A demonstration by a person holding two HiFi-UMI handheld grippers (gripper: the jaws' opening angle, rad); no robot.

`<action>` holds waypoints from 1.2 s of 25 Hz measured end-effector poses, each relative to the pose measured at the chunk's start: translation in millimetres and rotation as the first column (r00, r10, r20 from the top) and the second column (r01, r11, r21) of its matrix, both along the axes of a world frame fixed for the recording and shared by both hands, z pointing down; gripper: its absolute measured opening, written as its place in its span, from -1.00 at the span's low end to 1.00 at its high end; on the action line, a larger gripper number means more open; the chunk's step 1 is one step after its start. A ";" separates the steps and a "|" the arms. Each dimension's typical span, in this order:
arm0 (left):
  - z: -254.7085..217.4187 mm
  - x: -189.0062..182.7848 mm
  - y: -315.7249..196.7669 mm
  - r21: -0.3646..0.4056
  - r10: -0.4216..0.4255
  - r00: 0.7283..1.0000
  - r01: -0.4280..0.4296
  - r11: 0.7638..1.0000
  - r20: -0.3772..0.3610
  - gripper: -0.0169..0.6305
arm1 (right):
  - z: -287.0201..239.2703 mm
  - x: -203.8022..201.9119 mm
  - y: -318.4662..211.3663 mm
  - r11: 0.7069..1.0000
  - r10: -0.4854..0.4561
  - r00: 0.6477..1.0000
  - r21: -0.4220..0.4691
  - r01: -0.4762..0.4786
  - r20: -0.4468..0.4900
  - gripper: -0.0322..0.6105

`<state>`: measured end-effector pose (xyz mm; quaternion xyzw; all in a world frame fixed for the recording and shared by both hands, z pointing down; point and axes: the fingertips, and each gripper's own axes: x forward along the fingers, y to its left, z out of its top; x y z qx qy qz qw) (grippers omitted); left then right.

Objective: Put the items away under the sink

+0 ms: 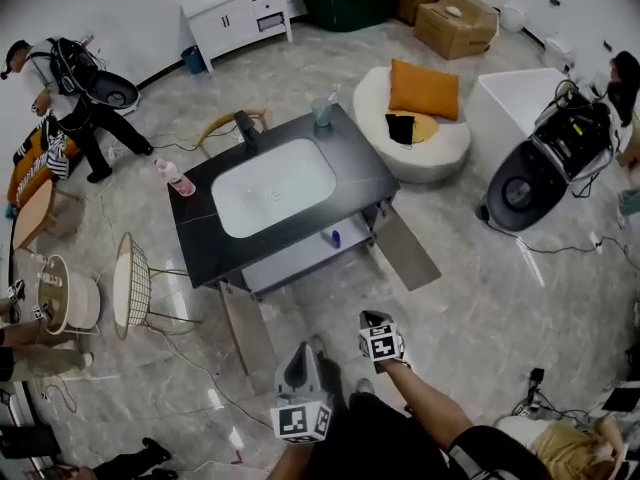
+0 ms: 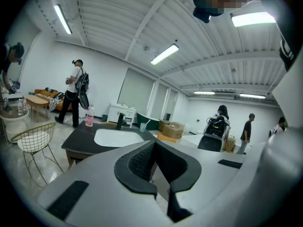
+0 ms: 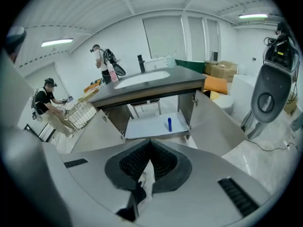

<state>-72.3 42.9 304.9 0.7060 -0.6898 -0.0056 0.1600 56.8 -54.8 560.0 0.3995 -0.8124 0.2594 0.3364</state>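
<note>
The black-topped sink cabinet (image 1: 370, 173) stands in the middle of the floor with both doors swung open. On its top stand a pink bottle (image 1: 178, 178), a black faucet (image 1: 245, 128) and a cup with a toothbrush (image 1: 321, 111). A small blue item (image 1: 335, 238) stands on the white shelf (image 1: 290, 260) under the basin, and the blue item (image 3: 169, 124) also shows in the right gripper view. My left gripper (image 1: 312, 344) and right gripper (image 1: 372, 316) hang low in front of the cabinet, apart from it. Both are shut and hold nothing.
The open right door (image 1: 405, 250) and left door (image 1: 248, 328) jut toward me. A wire chair (image 1: 135, 283) stands left of the cabinet. At the right are a white round seat with an orange cushion (image 1: 425, 90) and a black-and-white machine (image 1: 555, 153). Cables cross the floor and people stand around the room.
</note>
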 end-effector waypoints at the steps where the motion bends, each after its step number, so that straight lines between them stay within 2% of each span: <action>1: -14.0 5.4 8.7 0.006 -0.008 1.000 0.008 1.000 -0.006 -0.90 | -18.3 5.3 8.7 1.000 -0.004 1.000 0.010 0.004 0.005 -0.87; 9: -88.3 31.6 69.0 0.048 -0.037 0.999 0.036 0.998 0.018 -0.90 | -138.3 33.2 61.6 0.993 0.006 0.996 0.117 -0.016 0.093 -0.87; 13: -109.6 38.3 93.6 0.075 -0.027 0.999 0.025 0.997 0.024 -0.90 | -192.8 43.6 84.9 0.981 0.029 0.987 0.187 -0.058 0.156 -0.87; 19: -130.5 33.0 124.0 0.124 -0.030 0.999 0.026 0.992 0.030 -0.90 | -266.0 39.6 132.3 0.955 0.000 0.966 0.288 -0.076 0.257 -0.87; 21: -135.6 31.0 133.4 0.137 -0.023 0.999 0.017 0.990 0.039 -0.90 | -292.7 37.2 150.7 0.936 -0.020 0.957 0.342 -0.084 0.290 -0.87; 26: -139.2 24.8 149.8 0.161 -0.020 0.998 0.010 0.987 0.059 -0.90 | -352.3 28.2 192.6 0.865 -0.113 0.941 0.498 -0.066 0.320 -0.87; 30: -133.3 16.3 154.0 0.169 -0.028 0.997 0.016 0.986 0.071 -0.90 | -376.7 16.8 216.7 0.811 -0.198 0.918 0.584 -0.043 0.343 -0.87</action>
